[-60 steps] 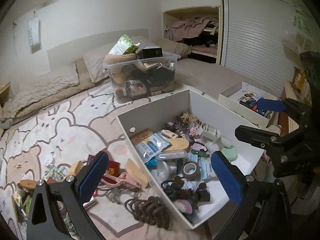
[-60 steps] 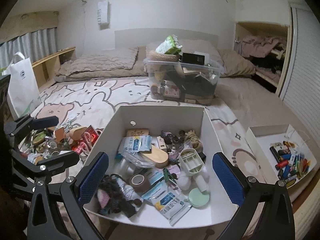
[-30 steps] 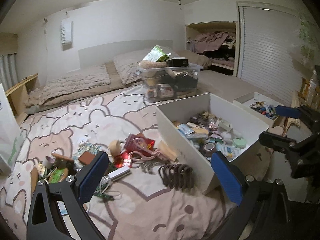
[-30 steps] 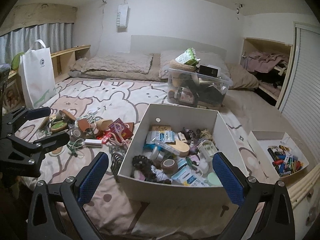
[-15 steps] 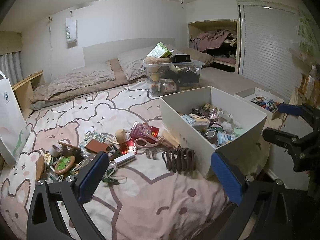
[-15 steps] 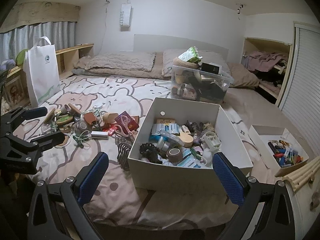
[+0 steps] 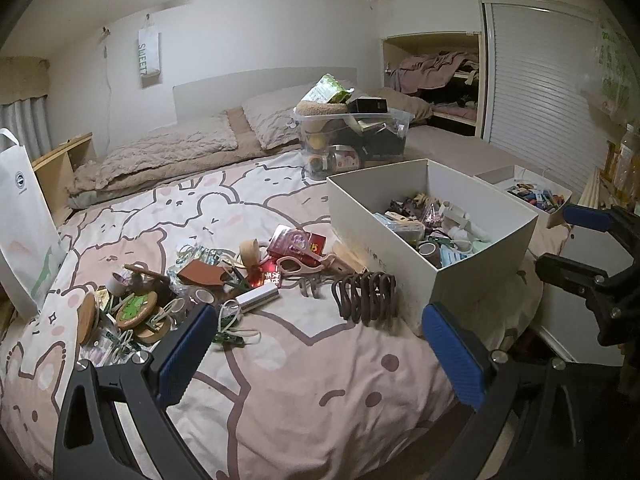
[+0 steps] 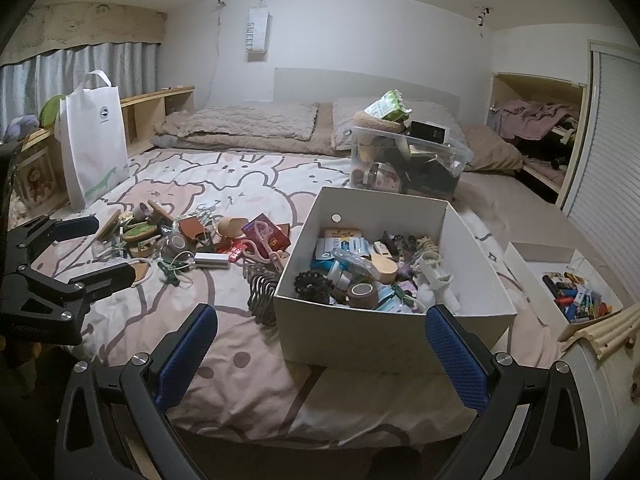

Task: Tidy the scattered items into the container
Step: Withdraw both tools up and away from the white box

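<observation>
A white cardboard box [image 7: 476, 272] holding several small items sits on the bed's right side, also seen in the right wrist view as the white box [image 8: 360, 332]. Left of it lies a scattered pile: a brown coiled hair clip [image 7: 366, 294], pink scissors [image 7: 300, 264], a red packet [image 7: 294, 242], a white power bank [image 7: 258, 298], a tape roll [image 7: 250, 250] and cork coasters [image 7: 136, 308]. My left gripper [image 7: 320, 348] hovers open and empty above the bedspread in front of the pile. My right gripper [image 8: 320, 348] hangs open and empty before the box's near wall.
A clear plastic bin [image 7: 352, 140] full of things stands behind the box. A small white tray of lighters and pens [image 7: 528, 192] sits at the right bed edge. A white tote bag [image 7: 24, 224] stands at the left. Pillows lie at the headboard.
Both grippers have drawn back and away from above the box, so the whole bed and pile now show. Both stay open and empty.
</observation>
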`<state>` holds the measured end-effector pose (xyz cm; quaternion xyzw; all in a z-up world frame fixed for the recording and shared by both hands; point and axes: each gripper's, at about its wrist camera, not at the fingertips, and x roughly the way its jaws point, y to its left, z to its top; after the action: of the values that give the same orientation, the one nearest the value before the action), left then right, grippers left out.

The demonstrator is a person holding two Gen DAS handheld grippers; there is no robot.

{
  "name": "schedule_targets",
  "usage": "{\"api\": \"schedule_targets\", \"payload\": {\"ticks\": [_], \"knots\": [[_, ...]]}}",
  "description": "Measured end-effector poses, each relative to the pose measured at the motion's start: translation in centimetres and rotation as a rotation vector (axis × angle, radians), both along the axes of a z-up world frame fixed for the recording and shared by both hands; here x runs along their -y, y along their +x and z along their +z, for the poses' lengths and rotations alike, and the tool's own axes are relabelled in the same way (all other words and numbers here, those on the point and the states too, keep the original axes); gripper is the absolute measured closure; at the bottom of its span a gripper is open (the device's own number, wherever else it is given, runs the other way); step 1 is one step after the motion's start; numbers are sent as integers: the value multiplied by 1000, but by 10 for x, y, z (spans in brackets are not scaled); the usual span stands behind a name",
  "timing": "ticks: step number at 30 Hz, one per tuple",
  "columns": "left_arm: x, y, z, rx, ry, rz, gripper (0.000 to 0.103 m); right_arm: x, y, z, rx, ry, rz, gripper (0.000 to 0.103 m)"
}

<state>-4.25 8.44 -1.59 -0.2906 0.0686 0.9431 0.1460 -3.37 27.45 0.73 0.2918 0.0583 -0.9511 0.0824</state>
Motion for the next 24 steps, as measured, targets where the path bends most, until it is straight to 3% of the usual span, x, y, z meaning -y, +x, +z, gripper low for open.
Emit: {"api": "schedule_targets", "payload": {"ticks": [24], "knots": [[2, -1, -2, -4, -7, 8, 0, 3, -1, -2, 0, 8, 5, 0]]}}
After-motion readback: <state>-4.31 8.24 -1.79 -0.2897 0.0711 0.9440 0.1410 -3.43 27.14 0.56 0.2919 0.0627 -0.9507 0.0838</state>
